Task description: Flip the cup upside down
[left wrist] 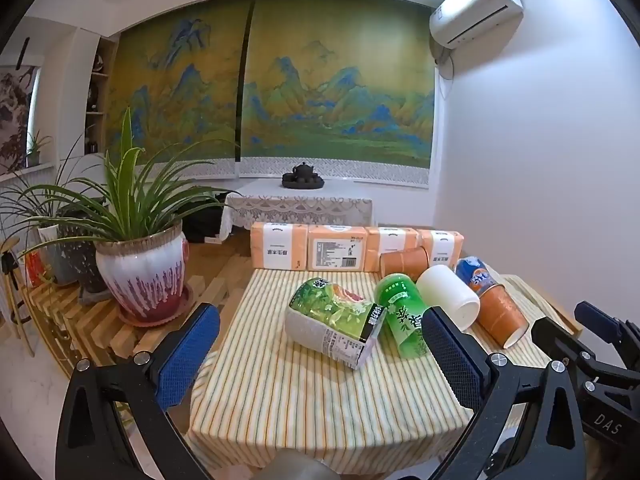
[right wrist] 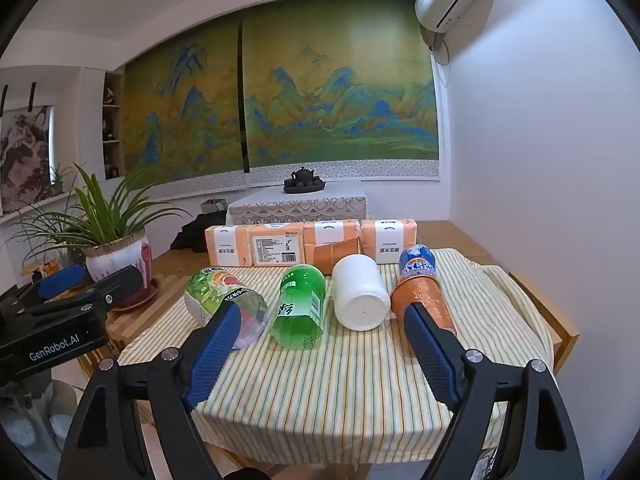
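Several cups lie on their sides on the striped cloth (right wrist: 340,380): a clear cut bottle cup with a green label (left wrist: 332,318) (right wrist: 226,300), a green cup (left wrist: 402,316) (right wrist: 300,306), a white cup (left wrist: 448,296) (right wrist: 360,298), and an orange paper cup (left wrist: 500,316) (right wrist: 424,300) with a blue Fanta can (left wrist: 474,274) (right wrist: 418,262) in it. Another orange cup (left wrist: 404,262) (right wrist: 336,256) lies behind them. My left gripper (left wrist: 320,360) is open and empty in front of the cups. My right gripper (right wrist: 324,348) is open and empty, also short of them.
Several orange tissue packs (left wrist: 356,248) (right wrist: 308,242) line the back of the table. A potted plant (left wrist: 140,276) (right wrist: 116,260) stands on a wooden bench at the left. A white wall (right wrist: 560,160) is at the right. A teapot set (left wrist: 303,176) sits on a far table.
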`<state>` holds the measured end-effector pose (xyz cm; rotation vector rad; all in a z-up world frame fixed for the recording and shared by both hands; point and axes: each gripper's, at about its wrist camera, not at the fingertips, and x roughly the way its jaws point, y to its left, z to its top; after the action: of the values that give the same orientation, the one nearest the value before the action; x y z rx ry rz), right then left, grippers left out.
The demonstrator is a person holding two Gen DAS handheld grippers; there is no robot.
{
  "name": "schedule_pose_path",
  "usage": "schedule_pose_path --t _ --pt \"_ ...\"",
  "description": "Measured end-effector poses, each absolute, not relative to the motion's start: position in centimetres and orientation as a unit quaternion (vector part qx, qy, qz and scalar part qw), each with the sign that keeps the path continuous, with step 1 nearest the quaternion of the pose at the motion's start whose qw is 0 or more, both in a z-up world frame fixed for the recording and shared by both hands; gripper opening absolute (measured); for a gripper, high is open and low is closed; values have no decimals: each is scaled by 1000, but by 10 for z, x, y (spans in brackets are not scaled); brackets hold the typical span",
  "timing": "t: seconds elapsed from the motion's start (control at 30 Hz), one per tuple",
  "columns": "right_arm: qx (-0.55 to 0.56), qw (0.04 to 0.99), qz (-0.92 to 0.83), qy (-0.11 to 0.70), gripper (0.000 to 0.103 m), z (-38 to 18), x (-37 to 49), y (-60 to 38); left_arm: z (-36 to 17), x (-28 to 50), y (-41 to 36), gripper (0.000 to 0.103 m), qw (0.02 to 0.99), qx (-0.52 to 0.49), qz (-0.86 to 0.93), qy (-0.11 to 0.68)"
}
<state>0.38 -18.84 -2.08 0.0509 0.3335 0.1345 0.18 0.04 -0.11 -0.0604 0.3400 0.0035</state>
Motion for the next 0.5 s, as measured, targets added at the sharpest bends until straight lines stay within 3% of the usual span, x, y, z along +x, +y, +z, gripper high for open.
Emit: schedule_pose_path --t 0.5 --pt "30 984 65 162 81 -16 0 -196 2 -5 0 102 986 -31 5 164"
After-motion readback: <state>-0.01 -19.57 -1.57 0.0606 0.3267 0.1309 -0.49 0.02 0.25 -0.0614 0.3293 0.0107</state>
